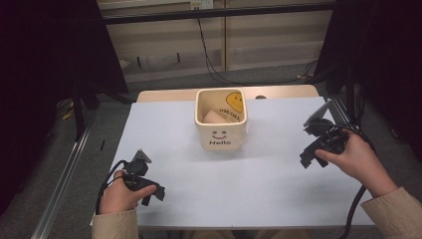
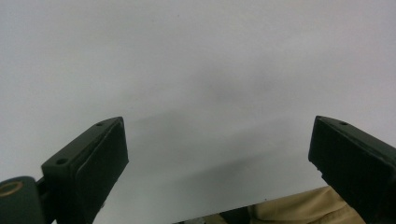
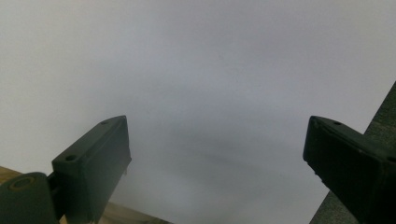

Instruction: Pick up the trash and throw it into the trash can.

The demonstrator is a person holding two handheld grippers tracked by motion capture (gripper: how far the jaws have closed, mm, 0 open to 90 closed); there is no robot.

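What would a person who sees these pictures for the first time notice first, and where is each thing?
The cream box with a smile and the word "Hello" stands near the far middle of the pale table, with a pinkish thing inside it. The left gripper rests near the front left edge and the right gripper hangs at the right side, each held in a hand. Both have jaws spread wide over bare table.

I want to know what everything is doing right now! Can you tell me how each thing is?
Left hand-held gripper: open, empty, held low near the front of the table.
Right hand-held gripper: open, empty, held at the table's right side.
Cream box with a smiley and "Hello": upright, open-topped, things inside, untouched.
Table: covered with a pale sheet.
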